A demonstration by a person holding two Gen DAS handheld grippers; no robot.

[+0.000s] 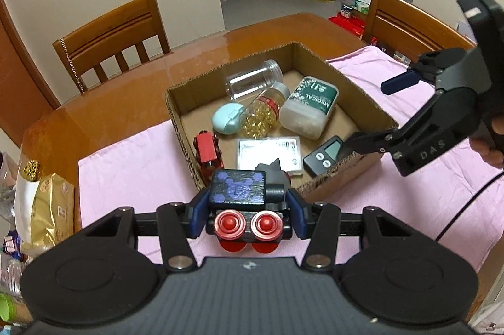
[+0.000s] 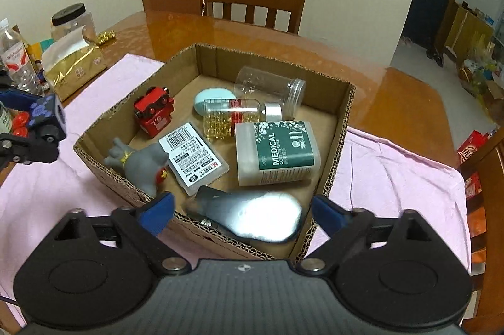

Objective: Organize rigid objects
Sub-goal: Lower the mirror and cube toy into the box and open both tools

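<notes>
My left gripper [image 1: 245, 217] is shut on a black toy train [image 1: 242, 199] with red wheels and purple marks, held over the pink cloth just before the cardboard box [image 1: 176, 111]. The toy also shows at the left in the right wrist view [image 2: 47, 117]. My right gripper [image 2: 242, 213] is open and hovers over the box's near corner, above a dark digital scale [image 2: 252, 217]. The box [image 2: 341, 127] holds a cotton swab tub [image 2: 277, 149], a pill bottle [image 2: 233, 114], a clear jar [image 2: 267, 88], a red toy train [image 2: 154, 111], a grey figurine [image 2: 141, 161] and a card case [image 2: 193, 157].
The box sits on a pink cloth [image 1: 126, 165] on a wooden table [image 1: 94, 121]. A gold tissue pack [image 2: 74, 67], a water bottle [image 2: 15, 58] and a black-lidded jar [image 2: 72, 20] stand at the table's left. Wooden chairs [image 1: 113, 42] stand around it.
</notes>
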